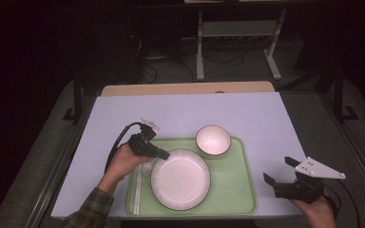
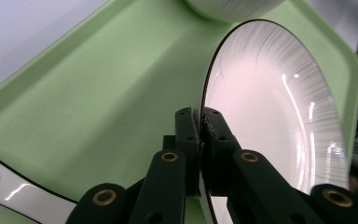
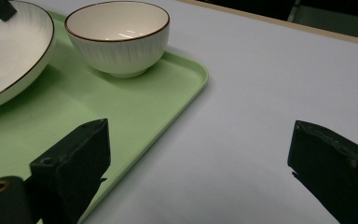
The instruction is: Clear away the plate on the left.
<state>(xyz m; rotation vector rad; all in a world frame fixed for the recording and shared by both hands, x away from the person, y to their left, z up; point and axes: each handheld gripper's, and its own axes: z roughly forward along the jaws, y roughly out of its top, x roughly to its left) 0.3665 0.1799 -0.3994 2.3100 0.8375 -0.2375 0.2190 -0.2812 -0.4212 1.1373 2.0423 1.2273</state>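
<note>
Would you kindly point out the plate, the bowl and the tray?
plate (image 1: 180, 179): high view, its centre.
bowl (image 3: 121, 51): right gripper view, its ribbed outer wall.
tray (image 1: 233, 183): high view, bare floor right of the plate.

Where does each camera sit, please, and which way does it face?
High view: above the person's side, looking forward and down on the tray; forearms and both hand-held grippers show.
Left gripper view: rides the left hand-held gripper, whose jaws pinch the plate rim.
Right gripper view: rides the right hand-held gripper, jaws apart, facing the bowl.
All share plate, bowl and tray.
</note>
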